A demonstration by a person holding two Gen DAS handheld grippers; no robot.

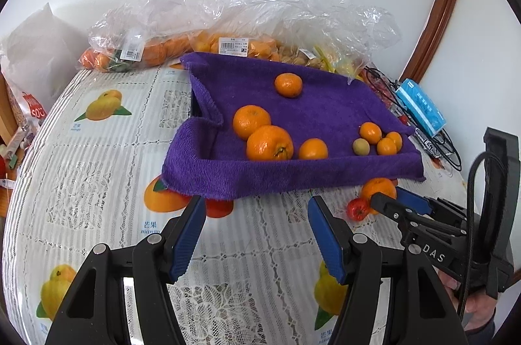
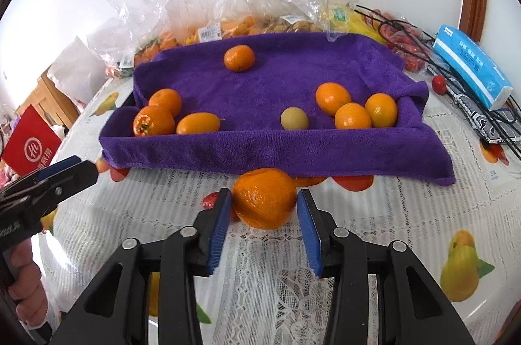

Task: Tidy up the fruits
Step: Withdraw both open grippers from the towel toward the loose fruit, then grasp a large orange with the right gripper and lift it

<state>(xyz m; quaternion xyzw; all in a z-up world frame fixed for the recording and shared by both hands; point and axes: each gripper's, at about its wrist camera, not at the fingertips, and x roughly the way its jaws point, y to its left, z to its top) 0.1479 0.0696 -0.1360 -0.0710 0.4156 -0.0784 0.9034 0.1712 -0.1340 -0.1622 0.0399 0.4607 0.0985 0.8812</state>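
A purple towel-lined tray (image 1: 228, 175) (image 2: 260, 149) holds several oranges, small kumquats and one pale round fruit (image 2: 294, 118). My right gripper (image 2: 263, 208) is shut on a large orange (image 2: 264, 198) on the tablecloth, just in front of the tray's near edge; the same orange (image 1: 377, 189) shows in the left wrist view between the right gripper's fingers. A small red fruit (image 1: 357, 209) lies beside it. My left gripper (image 1: 256, 214) is open and empty above the tablecloth in front of the tray.
Clear plastic bags of fruit (image 1: 202, 45) pile up behind the tray against the wall. A blue tissue pack (image 2: 472, 68), black cables and a small red fruit (image 2: 439, 83) lie to the right. A red box (image 2: 31, 143) stands at the left table edge.
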